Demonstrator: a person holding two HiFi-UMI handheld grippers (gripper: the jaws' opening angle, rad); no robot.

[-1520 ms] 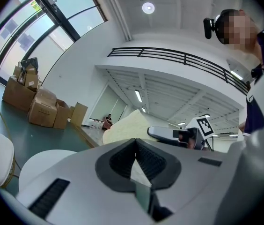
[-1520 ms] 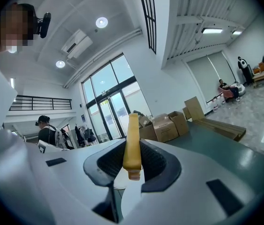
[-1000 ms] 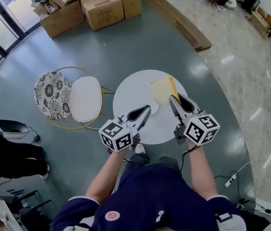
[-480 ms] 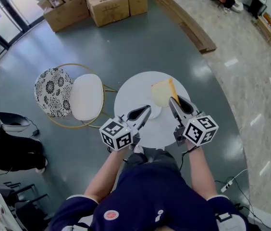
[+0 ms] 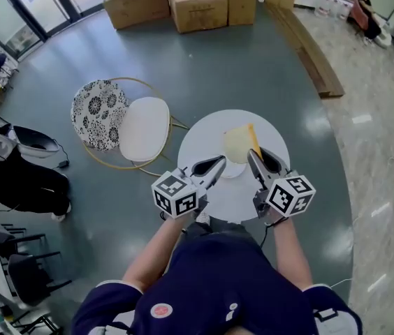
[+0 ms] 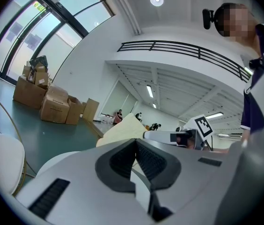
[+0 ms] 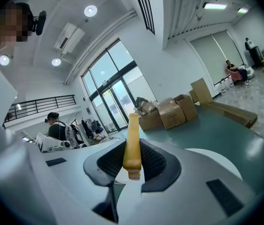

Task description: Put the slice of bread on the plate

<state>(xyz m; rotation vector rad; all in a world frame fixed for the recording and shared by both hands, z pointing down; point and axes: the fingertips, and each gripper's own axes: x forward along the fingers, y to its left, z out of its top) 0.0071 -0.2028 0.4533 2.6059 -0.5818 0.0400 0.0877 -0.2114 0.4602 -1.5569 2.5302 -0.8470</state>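
A pale slice of bread (image 5: 239, 142) with an orange-brown crust stands on edge above the round white table (image 5: 204, 137). My right gripper (image 5: 253, 154) is shut on its near edge; in the right gripper view the crust (image 7: 133, 144) sits pinched between the dark pads. A small white plate (image 5: 229, 168) lies on the table just in front of the bread, between the two grippers. My left gripper (image 5: 219, 163) hovers at the plate's left side, jaws shut and empty. The left gripper view shows the bread (image 6: 122, 128) and the right gripper (image 6: 169, 136) ahead.
A gold-framed chair with a white seat (image 5: 143, 128) and a patterned cushion (image 5: 98, 114) stands left of the table. Cardboard boxes (image 5: 197, 2) and long wooden boards (image 5: 314, 51) lie farther off. A seated person in black (image 5: 15, 183) is at the far left.
Both grippers have sunk a little toward the table, the right one still carrying the bread. The head camera has shifted, so the table sits lower in view.
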